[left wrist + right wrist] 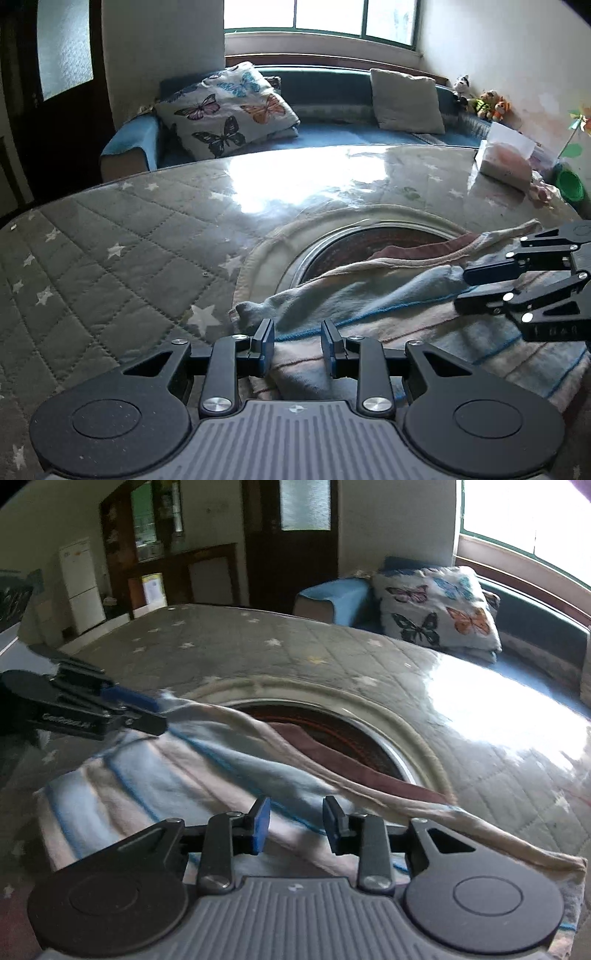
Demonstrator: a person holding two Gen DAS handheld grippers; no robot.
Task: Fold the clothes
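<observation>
My left tongs point(297, 347) stand released, fingers apart over the near edge of the striped garment point(369, 302). My right tongs point(296, 827) are released too, low over its other side. The garment lies rumpled on the tabletop point(110, 240), part of it draped into the round well point(369, 243) at the middle. I judge the risk is this: a shallow pinch takes one layer, or the cloth drags and snags on the well's rim.
</observation>
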